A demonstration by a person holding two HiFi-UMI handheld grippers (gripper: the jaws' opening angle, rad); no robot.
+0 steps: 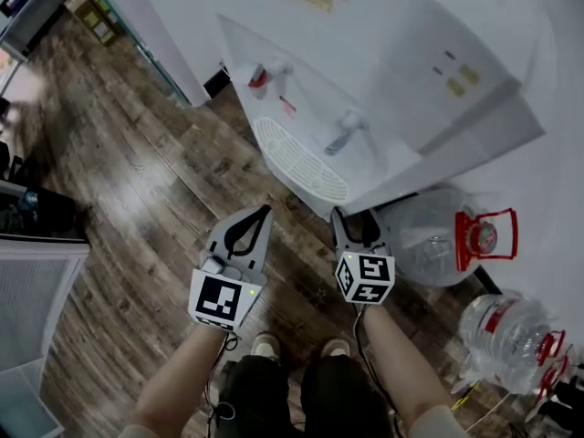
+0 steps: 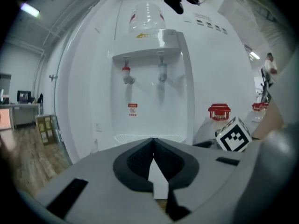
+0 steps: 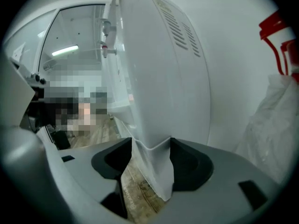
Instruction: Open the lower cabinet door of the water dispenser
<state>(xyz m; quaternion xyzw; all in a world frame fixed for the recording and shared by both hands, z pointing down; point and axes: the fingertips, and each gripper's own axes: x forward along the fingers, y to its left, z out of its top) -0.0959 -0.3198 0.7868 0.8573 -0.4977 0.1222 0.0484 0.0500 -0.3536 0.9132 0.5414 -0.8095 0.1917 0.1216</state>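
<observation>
The white water dispenser (image 1: 365, 71) (image 2: 149, 78) stands right in front of me, with a red tap (image 1: 260, 76), a blue tap (image 1: 345, 135) and a slotted drip tray (image 1: 301, 158). From the head view its lower cabinet is hidden under the tray. My right gripper (image 1: 354, 219) (image 3: 150, 148) is low at the dispenser's right front corner. Its pads sit against both sides of the white lower cabinet door edge (image 3: 152, 171). My left gripper (image 1: 265, 211) (image 2: 153, 143) hangs in front of the dispenser below the tray, shut and empty, touching nothing.
Two clear water bottles with red caps lie on the floor to the right (image 1: 429, 240) (image 1: 511, 336), close to the right gripper. A white wall (image 1: 557, 153) runs behind them. Dark wooden floor (image 1: 137, 181) stretches to the left. My shoes (image 1: 301, 345) are just behind the grippers.
</observation>
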